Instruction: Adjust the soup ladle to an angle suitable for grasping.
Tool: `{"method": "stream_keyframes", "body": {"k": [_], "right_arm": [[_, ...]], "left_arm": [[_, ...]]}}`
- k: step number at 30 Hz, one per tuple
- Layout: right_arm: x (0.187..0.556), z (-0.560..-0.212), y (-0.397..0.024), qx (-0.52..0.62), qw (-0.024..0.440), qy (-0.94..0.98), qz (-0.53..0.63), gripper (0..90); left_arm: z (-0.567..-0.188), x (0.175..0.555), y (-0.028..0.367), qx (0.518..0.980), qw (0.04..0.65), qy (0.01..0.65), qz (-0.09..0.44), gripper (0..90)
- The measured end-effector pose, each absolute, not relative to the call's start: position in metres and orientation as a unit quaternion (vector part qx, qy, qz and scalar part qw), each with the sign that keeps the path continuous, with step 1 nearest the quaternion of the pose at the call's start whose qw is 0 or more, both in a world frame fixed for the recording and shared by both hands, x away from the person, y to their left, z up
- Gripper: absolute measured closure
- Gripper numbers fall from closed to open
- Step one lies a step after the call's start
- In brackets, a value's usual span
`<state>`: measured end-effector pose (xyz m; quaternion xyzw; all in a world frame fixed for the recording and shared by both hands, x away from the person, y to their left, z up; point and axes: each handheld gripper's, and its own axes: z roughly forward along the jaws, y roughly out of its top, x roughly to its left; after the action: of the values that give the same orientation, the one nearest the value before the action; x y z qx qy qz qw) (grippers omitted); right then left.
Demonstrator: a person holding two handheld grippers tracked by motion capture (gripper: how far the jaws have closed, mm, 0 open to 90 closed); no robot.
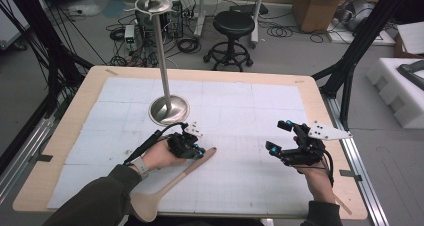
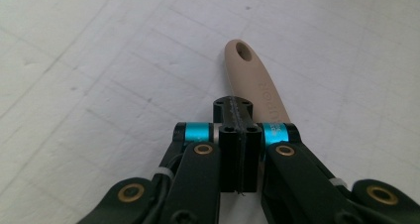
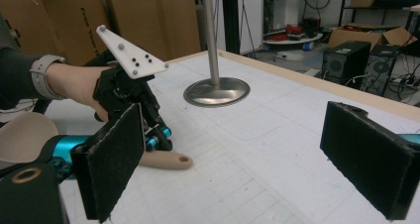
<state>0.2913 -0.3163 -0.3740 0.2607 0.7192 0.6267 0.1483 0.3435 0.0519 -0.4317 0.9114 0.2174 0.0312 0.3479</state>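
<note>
Two grippers work over the white gridded mat [image 1: 240, 136] in the high view. The left gripper [image 1: 199, 152] sits low at the handle of a beige spoon [image 1: 170, 183], which lies flat and slants from its bowl at the near table edge up to its handle tip near mid-table. The right gripper [image 1: 280, 136] hovers well apart to the right, its jaws spread with nothing between them. A tall metal stand [image 1: 169, 108] with a round base rises just beyond the left hand. My reading is that the step in hand is taking hold of the spoon by its handle.

From the left gripper view, the jaws are pressed fully together, and the spoon handle [image 2: 255, 85] runs out from under and just right of them, its hanging hole at the far end. Whether the pads pinch the handle or merely rest on top of it I cannot tell. The spoon looks smooth, matte and slim, likely to slip or pivot if caught near one end.

From the right gripper view, the right gripper's [image 3: 247, 144] pads stand wide and empty, while the left gripper [image 3: 153, 137] bears down on the handle [image 3: 166, 160]. Next, I judge, comes a lift toward the stand [image 3: 216, 90], calling for a firm, level hold.
</note>
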Motion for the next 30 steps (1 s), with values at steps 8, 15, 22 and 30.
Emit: {"method": "stream_keyframes", "body": {"k": [8,15,22,30], "right_arm": [[0.291,-0.374,-0.317,0.261,0.150,0.718,0.628,9.2],[0.291,-0.374,-0.319,0.262,0.151,0.716,0.629,9.2],[0.290,-0.373,-0.320,0.262,0.151,0.715,0.631,9.2],[0.289,-0.373,-0.322,0.263,0.153,0.709,0.636,9.2]], "left_arm": [[-0.431,0.334,0.039,0.916,0.346,0.203,0.020,89.7],[-0.430,0.326,0.030,0.922,0.340,0.183,0.006,89.7],[-0.430,0.316,0.021,0.925,0.342,0.168,0.012,89.7],[-0.432,0.306,0.013,0.922,0.349,0.166,0.005,89.7]]}}
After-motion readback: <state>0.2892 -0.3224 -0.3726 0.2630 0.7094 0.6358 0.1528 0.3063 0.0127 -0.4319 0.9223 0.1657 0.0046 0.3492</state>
